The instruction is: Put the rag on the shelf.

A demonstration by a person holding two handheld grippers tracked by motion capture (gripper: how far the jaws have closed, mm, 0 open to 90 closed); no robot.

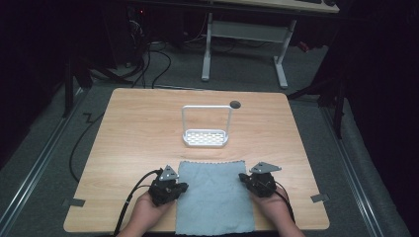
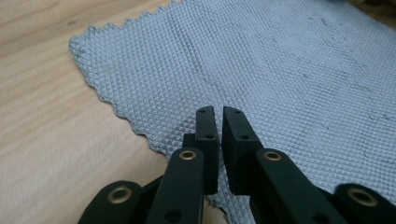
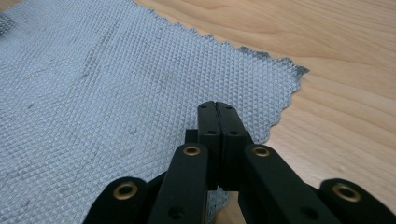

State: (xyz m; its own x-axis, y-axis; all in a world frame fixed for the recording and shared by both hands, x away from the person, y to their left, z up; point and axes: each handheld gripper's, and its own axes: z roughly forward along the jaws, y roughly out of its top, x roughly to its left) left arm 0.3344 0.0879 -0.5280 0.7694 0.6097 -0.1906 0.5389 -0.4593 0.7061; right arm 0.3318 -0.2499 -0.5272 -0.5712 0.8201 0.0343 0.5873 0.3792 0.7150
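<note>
The cloth (image 1: pixel 215 196) lies flat at lower centre of the high view, long axis running up the frame. The left gripper (image 1: pixel 168 185) sits at its left edge and the right gripper (image 1: pixel 260 181) at its right edge, equally near, each just below a far corner. Left jaws stand almost closed, a slit between them, over the hem; right jaws are pressed together. Neither plainly pinches fabric. The rack (image 1: pixel 206 127) stands beyond, upper centre.
</note>
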